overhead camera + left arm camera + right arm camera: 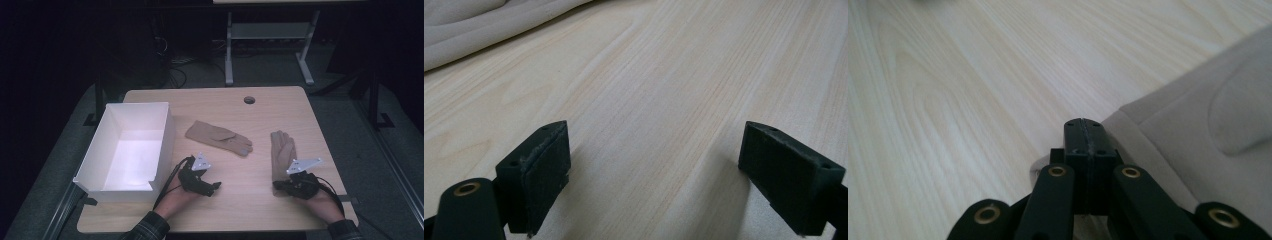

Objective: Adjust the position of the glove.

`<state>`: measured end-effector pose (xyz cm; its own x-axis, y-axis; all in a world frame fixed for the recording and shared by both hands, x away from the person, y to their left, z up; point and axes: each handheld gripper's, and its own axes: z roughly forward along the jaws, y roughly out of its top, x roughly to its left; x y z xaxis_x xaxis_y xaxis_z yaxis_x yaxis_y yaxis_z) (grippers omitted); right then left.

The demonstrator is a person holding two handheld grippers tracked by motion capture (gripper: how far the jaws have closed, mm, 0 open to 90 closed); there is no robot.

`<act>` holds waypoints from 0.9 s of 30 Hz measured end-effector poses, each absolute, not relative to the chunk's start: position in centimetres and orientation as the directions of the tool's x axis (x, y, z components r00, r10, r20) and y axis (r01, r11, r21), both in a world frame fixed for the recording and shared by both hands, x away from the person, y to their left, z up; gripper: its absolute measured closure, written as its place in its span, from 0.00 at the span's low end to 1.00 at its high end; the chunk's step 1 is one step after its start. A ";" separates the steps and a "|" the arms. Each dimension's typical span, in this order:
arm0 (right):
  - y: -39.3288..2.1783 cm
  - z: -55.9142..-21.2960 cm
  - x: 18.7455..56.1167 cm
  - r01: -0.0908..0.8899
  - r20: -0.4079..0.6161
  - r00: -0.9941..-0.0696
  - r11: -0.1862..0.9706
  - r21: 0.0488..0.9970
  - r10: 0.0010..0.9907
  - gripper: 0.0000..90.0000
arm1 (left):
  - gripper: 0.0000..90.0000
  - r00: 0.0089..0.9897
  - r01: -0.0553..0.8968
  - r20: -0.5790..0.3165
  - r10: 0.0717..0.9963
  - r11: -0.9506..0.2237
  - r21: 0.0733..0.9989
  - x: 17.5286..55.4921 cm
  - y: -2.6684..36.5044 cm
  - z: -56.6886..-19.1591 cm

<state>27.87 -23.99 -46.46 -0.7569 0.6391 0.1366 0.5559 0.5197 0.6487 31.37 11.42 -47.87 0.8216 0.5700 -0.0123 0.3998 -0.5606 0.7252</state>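
while right gripper (1084, 131) nips glove (1198, 125)

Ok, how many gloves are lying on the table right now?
2. One tan glove lies mid-table, just right of the white box. The other glove lies further right, with the shut right gripper at its near edge. None seems hidden.

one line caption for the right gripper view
Shut right gripper at the cuff edge of a beige fabric glove on the pale wooden table.
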 end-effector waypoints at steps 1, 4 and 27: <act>-24.3 -46.4 27.7 0.560 0.139 -0.753 0.516 0.648 0.643 1.00 | 0.14 0.822 0.400 -0.012 0.570 -0.561 0.725 31.4 11.4 -47.9; -24.7 -46.4 27.4 0.563 0.138 -0.749 0.513 0.648 0.648 1.00 | 0.14 0.822 0.400 -0.012 0.570 -0.561 0.725 31.4 11.4 -47.9; -27.1 -45.8 35.0 0.575 0.070 -0.634 0.409 0.709 0.770 1.00 | 0.14 0.826 0.393 -0.007 0.563 -0.568 0.723 31.4 11.4 -47.9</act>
